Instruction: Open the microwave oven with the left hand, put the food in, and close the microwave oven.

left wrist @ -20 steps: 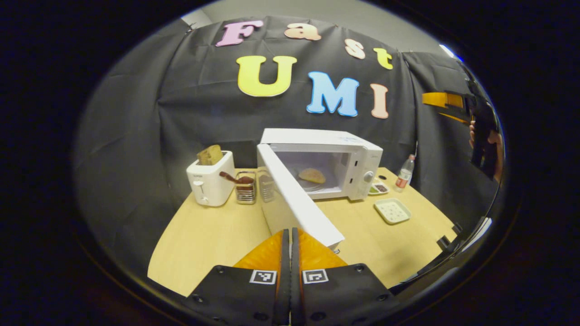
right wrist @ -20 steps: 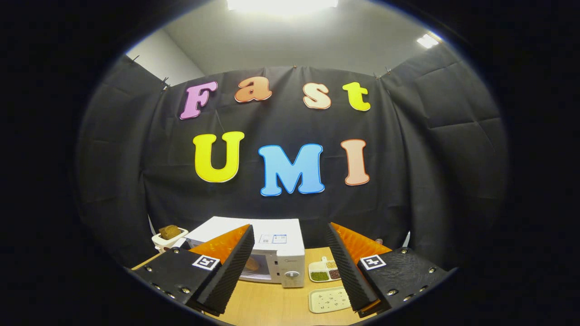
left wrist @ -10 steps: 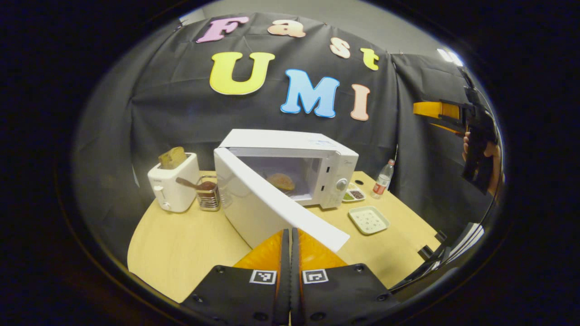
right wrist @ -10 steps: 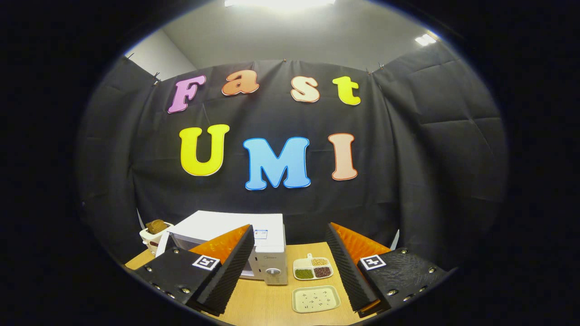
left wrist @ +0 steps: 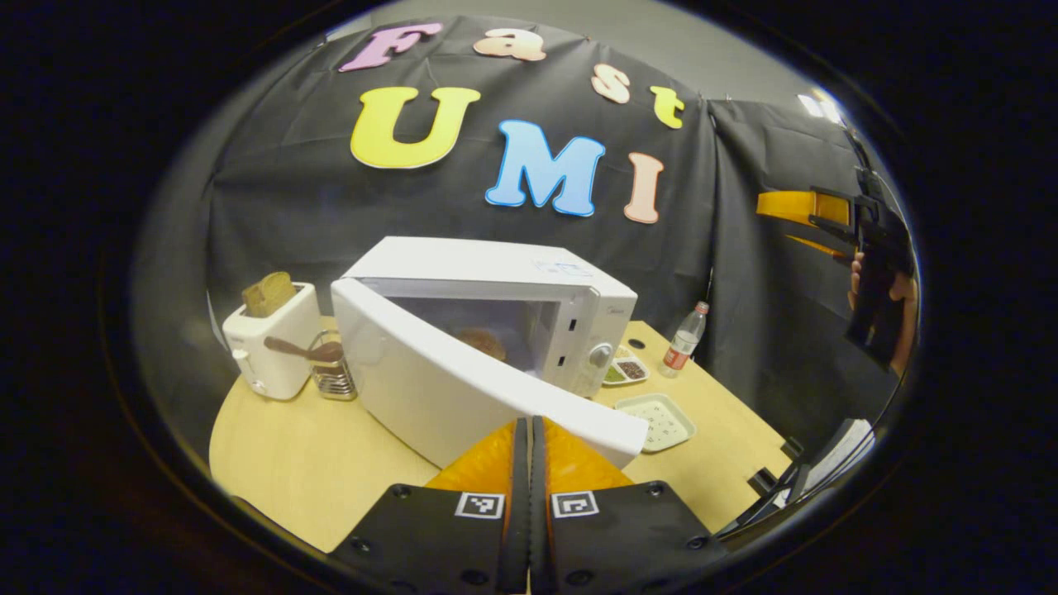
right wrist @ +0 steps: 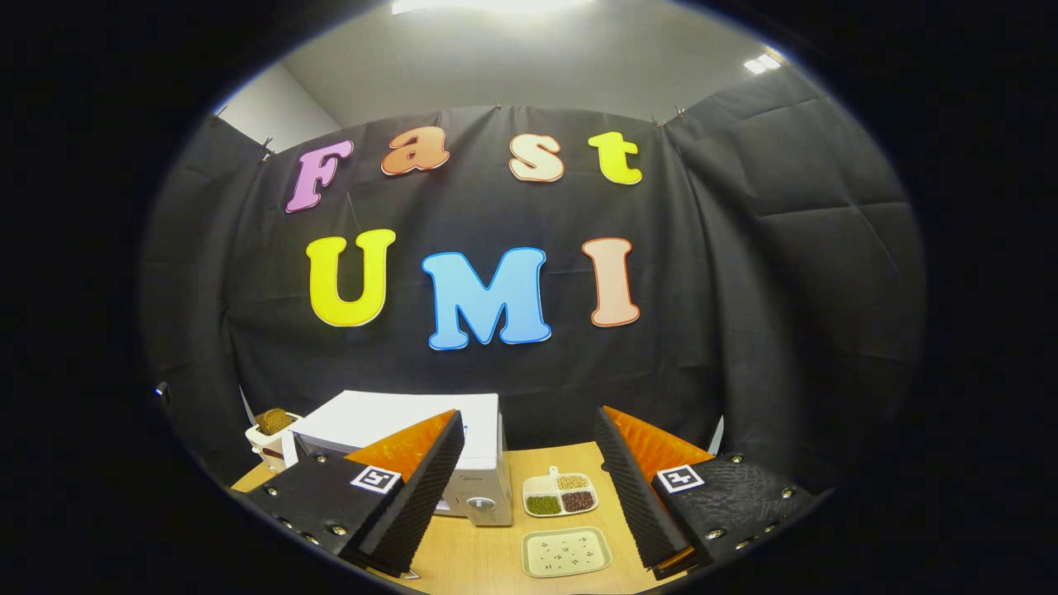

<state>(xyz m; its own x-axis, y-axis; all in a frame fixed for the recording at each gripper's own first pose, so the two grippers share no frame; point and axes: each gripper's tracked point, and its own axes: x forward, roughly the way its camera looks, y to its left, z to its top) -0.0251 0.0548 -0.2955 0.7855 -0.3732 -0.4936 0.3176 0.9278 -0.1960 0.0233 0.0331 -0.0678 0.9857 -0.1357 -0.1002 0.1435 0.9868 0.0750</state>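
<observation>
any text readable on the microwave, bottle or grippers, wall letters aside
Sticker on the microwave top: too small to read.
Brand mark on its control panel: blurred.
Bottle label: blurred.
Left hand-held gripper, right hand-held gripper: square coded markers, no words.

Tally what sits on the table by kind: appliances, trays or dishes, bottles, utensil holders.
Appliances: 2 (microwave oven, toaster)
Trays or dishes: 2 (divided dish of beans, speckled tray)
Bottles: 1 (plastic bottle)
Utensil holders: 1 (wire holder with a spoon)
Total: 6
</observation>
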